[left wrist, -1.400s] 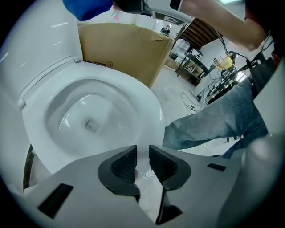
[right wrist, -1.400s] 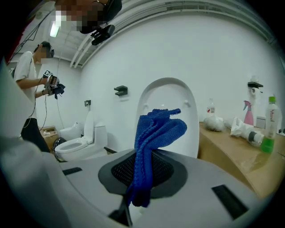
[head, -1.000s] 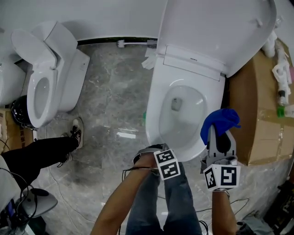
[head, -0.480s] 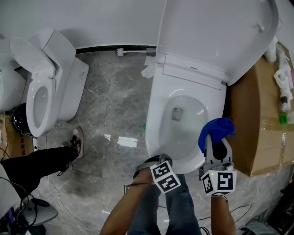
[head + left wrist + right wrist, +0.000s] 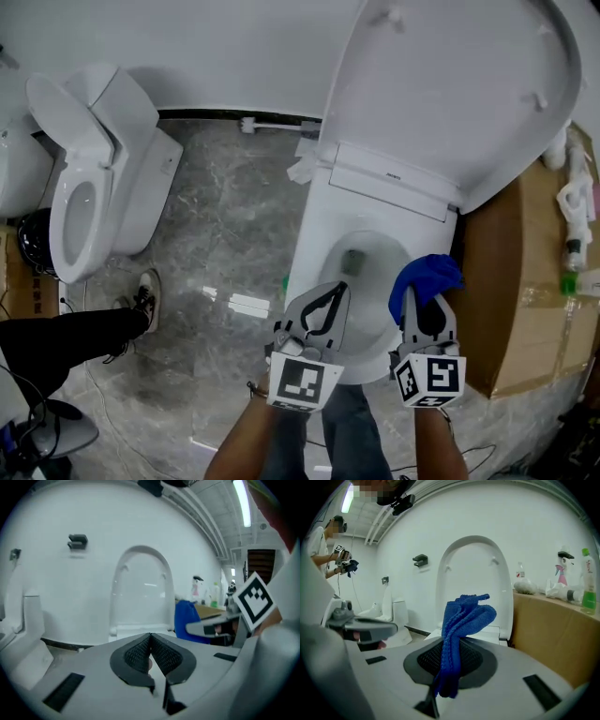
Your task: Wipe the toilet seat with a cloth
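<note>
1. Fingers of the left gripper are pressed together, tip against tip, with nothing between them.
2. That gripper has just changed most. A second ago it hung low at the front of the bowl. It has since come up and swung round to point forward over the front rim, level with the right gripper and just beside it.
3. On the right, the pads are pinching the blue cloth. The cloth stands bunched above the tips, with a tail hanging down behind them. This gripper has eased a little nearer the bowl's front right rim. No view shows the cloth touching porcelain.
4. The seat has not changed. It stands tipped up at the back as it did a second ago, its underside with the small bumpers facing the person, well apart from the cloth.
5. For the task, this looks like the end of getting into position, not the wiping itself. Both grippers are now gathered at the front of the toilet, cloth ready, and no stroke has begun.
6. The cloth next has to be carried to the seat's surface. Whether the empty left gripper is meant to steady the seat or lower it cannot be told from here.
</note>
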`<state>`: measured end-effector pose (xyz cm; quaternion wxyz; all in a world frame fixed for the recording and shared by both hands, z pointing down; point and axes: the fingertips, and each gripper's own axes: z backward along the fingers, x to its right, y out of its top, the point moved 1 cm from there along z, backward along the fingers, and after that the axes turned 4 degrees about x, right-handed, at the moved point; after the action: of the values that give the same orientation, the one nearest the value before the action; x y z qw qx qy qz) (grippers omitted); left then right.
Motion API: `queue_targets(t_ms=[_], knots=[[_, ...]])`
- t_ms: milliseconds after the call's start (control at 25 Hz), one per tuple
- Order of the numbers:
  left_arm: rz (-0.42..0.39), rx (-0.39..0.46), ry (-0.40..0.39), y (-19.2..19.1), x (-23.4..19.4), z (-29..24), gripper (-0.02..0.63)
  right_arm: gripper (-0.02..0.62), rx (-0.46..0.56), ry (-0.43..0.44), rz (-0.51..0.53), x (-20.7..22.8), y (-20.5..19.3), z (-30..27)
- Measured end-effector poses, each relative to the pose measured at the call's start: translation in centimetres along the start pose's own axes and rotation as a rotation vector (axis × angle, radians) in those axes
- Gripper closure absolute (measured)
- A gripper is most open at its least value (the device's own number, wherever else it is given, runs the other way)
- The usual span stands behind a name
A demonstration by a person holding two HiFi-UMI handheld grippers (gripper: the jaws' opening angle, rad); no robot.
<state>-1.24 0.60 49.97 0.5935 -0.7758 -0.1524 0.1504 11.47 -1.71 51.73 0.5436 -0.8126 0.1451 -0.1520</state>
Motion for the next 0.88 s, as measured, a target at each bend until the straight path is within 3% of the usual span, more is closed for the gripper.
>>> queue_targets(t_ms=[80, 200, 240, 520, 880], knots=[[-0.002, 0.109, 0.076, 2.8, -1.9, -0.1, 0.589, 0.526, -0.029, 0.003, 0.014, 0.5, -0.3, -1.2], [0.143, 0.179, 0.196, 4.6, -4.2, 0.1, 0.589, 0.526, -0.077, -0.002, 0.017, 1.3, -1.0, -3.2], [0.158, 0.184, 0.222, 4.8, -4.8, 0.1, 0.589, 0.526, -0.092, -0.006, 0.009, 1.6, -1.3, -4.1], [0.097, 0.205, 0.343, 5.6, -7.6, -0.4, 0.591, 0.526, -0.191, -0.047, -0.051, 4.2, -3.8, -9.9], [0.097, 0.196, 0.403, 5.6, -9.5, -1.0, 0.591, 0.526, -0.348, -0.095, -0.068, 6.6, -5.7, -16.3]])
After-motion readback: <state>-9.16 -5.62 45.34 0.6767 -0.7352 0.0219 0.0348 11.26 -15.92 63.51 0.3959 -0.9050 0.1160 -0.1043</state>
